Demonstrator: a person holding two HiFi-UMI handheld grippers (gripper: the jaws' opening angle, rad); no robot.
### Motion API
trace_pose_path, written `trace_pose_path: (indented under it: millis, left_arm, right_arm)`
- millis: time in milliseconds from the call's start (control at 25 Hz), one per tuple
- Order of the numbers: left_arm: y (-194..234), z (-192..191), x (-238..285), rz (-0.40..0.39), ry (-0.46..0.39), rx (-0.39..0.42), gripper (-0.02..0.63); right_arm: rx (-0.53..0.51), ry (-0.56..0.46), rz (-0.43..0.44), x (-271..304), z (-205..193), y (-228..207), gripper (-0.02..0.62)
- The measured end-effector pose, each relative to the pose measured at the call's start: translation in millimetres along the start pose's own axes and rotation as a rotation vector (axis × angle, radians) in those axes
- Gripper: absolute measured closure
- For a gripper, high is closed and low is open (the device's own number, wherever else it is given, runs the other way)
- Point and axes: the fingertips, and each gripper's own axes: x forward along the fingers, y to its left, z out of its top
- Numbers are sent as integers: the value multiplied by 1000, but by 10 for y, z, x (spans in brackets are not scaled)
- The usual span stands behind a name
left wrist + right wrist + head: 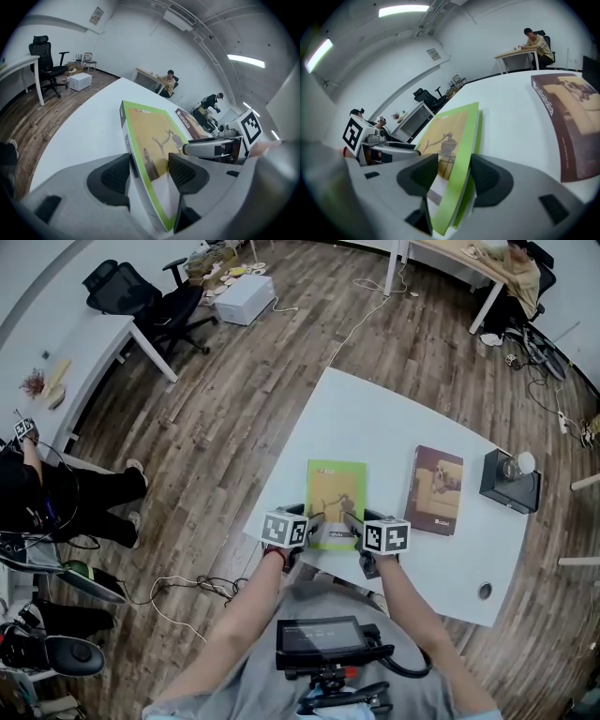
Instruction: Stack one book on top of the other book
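Observation:
A green book (335, 493) lies at the near edge of the white table (375, 418). A brown book (437, 488) lies flat to its right, apart from it. My left gripper (314, 524) is shut on the green book's near left corner, my right gripper (349, 523) on its near right corner. In the left gripper view the green book (154, 140) runs between the pads of the left gripper (147, 173), with the brown book (192, 125) beyond. In the right gripper view the right gripper (452, 176) clamps the green book (447, 140); the brown book (574, 122) lies at right.
A black box with a round bulb (511, 479) stands at the table's right edge, and a cable hole (484, 591) is near the front right corner. An office chair (155, 301), a second desk and floor cables surround the table. A person (516, 268) sits at a far desk.

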Motion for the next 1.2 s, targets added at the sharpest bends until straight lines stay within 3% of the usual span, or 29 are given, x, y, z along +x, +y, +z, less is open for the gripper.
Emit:
trace_pose_path:
  millis: [1200]
  left_arm:
    - [14,-21,22,8,-52,-60,360]
  right_arm:
    - [49,8,22,24,-19,-29,400]
